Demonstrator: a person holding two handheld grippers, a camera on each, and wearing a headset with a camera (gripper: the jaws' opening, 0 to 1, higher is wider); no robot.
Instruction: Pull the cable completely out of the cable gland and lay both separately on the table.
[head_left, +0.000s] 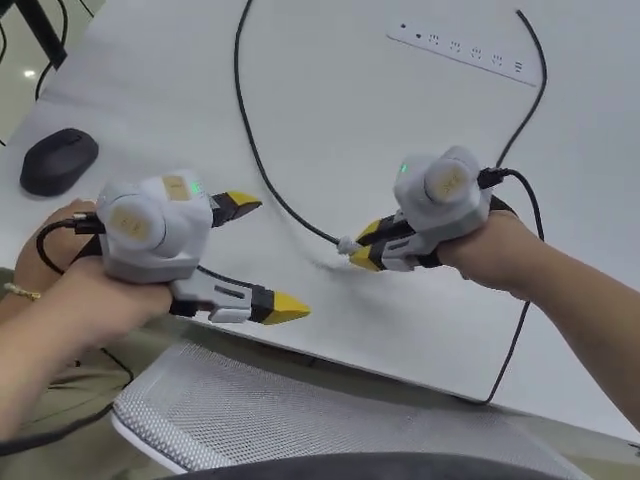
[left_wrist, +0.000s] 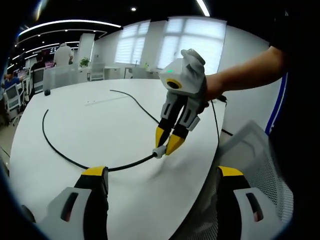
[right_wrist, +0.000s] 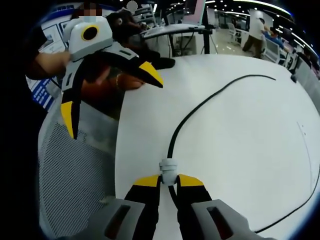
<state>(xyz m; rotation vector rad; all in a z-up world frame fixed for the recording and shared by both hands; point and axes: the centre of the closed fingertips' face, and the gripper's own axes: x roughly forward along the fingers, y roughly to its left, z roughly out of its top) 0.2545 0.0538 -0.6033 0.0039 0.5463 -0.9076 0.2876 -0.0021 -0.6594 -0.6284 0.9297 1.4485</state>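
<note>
A small white cable gland (head_left: 347, 244) sits on the end of a long black cable (head_left: 262, 165) that curves away across the white table (head_left: 330, 90). My right gripper (head_left: 361, 252) is shut on the gland's rear end, just above the table. In the right gripper view the gland (right_wrist: 168, 167) pokes out ahead of my right gripper (right_wrist: 169, 182), and the cable (right_wrist: 200, 107) runs away from it. My left gripper (head_left: 265, 257) is open and holds nothing, to the left of the gland near the table's front edge. The left gripper view shows its jaws wide apart around my left gripper (left_wrist: 161, 172), facing the gland (left_wrist: 159, 151).
A black mouse (head_left: 58, 160) lies at the far left of the table. A white power strip (head_left: 458, 48) lies at the back right, with a second black cord (head_left: 535, 90) running past it. A grey mesh chair (head_left: 330, 420) stands below the front edge.
</note>
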